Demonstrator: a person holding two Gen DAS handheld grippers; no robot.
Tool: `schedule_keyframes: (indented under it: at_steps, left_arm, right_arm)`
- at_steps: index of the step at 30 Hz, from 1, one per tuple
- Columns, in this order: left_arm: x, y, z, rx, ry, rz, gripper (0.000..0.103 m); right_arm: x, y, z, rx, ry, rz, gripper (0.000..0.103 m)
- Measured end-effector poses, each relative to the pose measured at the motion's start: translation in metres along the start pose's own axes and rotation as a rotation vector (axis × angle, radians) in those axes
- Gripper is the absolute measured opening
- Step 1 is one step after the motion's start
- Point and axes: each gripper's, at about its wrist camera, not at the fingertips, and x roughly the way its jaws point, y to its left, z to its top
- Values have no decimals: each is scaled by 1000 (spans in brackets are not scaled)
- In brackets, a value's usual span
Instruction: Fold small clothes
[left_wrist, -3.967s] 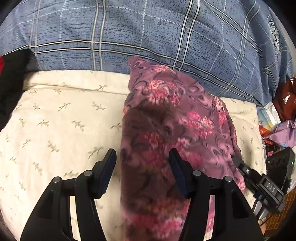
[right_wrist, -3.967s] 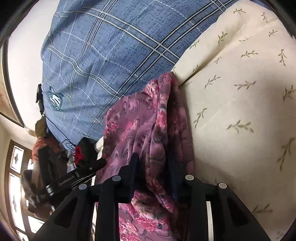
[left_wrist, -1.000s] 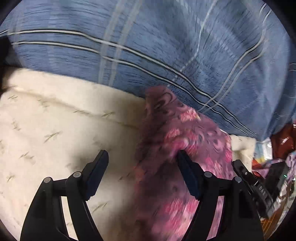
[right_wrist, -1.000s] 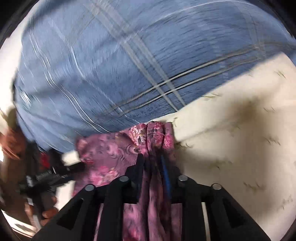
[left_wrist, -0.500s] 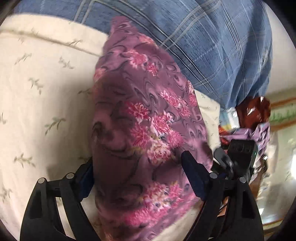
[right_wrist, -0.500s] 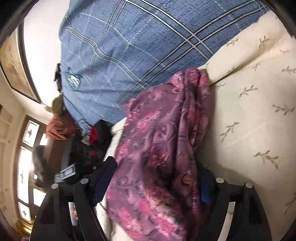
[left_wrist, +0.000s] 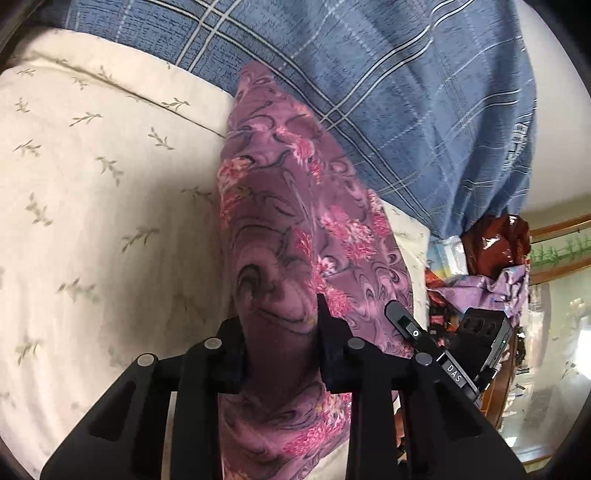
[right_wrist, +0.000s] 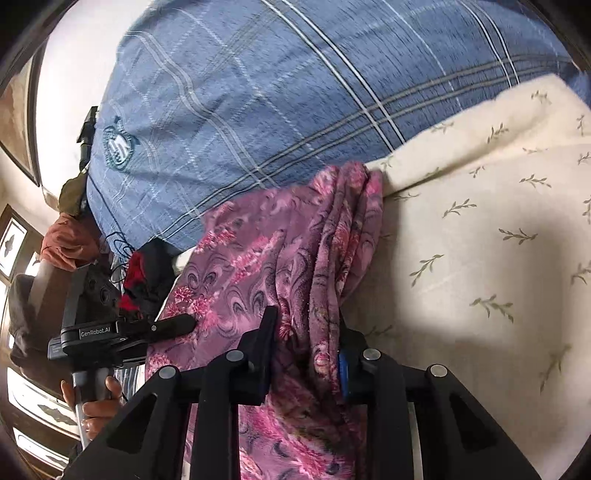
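Both grippers pinch the purple floral cloth (left_wrist: 295, 229), which lies on the cream sheet (left_wrist: 92, 184). The left gripper (left_wrist: 280, 332) clamps one fold, the right gripper (right_wrist: 306, 332) a bunched edge. A blue plaid pillow (right_wrist: 258, 92) sits at twelve o'clock.

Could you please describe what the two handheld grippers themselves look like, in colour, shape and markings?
Both are matte black plastic. The left gripper and the right gripper have angular slotted arms joined by round silver pins. One right finger carries a blue pad. The left gripper's body reads "GenRobot.AI"; the right one's shows "DAS". No cables are visible.
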Motion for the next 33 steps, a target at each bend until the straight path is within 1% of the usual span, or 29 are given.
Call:
schedule_keyframes:
  at_steps: [4, 6, 11, 13, 15, 18, 19, 20, 22, 23, 24, 25, 27, 29, 30, 31, 32, 33]
  left_arm:
    - [-31, 9, -21, -22, -6, -29, 26]
    - [-51, 13, -33, -13, -23, -43, 26]
    - [-100, 19, -78, 44, -74, -21, 26]
    - [-113, 29, -95, 53, -82, -6, 26]
    - [-116, 38, -108, 45, -85, 5, 26]
    - [-110, 59, -126, 44, -64, 37, 27]
    - [-104, 68, -132, 55, -58, 65, 27]
    - [-99, 75, -136, 63, -59, 95, 31]
    - [-85, 89, -143, 79, -56, 157, 42]
    - [-81, 94, -145, 89, -71, 148, 44]
    - [-83, 96, -146, 93, -84, 130, 45]
    - [-85, 96, -147, 108, -88, 130, 45]
    - [-88, 92, -146, 140, -89, 156, 48]
    - [-99, 86, -146, 184, -100, 181, 47]
    - [-110, 80, -145, 214, -136, 194, 47]
    - [-120, 74, -142, 243, -174, 209, 47]
    - [-126, 65, -138, 270, -206, 226, 47]
    - [-129, 56, -132, 295, -231, 243, 47]
  right_arm:
    - [-15, 27, -12, -12, -12, 29, 27]
    - [-26, 43, -24, -29, -16, 47, 27]
    - [-43, 83, -64, -61, -9, 110, 27]
    - [-47, 91, -81, -66, -2, 130, 27]
    - [-44, 97, -102, -66, 11, 144, 27]
    - [-36, 94, -134, -52, 33, 139, 27]
    - [-32, 92, -142, -48, 41, 133, 27]
    - [-28, 90, -150, -48, 51, 119, 27]
    - [-15, 84, -166, -72, 78, 50, 28]
    - [-11, 81, -171, -88, 85, 24, 32]
    - [-8, 77, -174, -105, 85, 14, 33]
    - [-8, 75, -174, -112, 75, 21, 34]
    - [-10, 71, -171, -88, 90, 32, 37]
    - [-14, 68, -166, -49, 115, 32, 42]
    - [-22, 67, -162, -44, 94, 18, 45]
    - [-30, 68, -158, -43, 59, -2, 46]
    - [-40, 71, -150, -48, 6, -34, 46]
    - [-44, 74, -147, -60, -24, -42, 45]
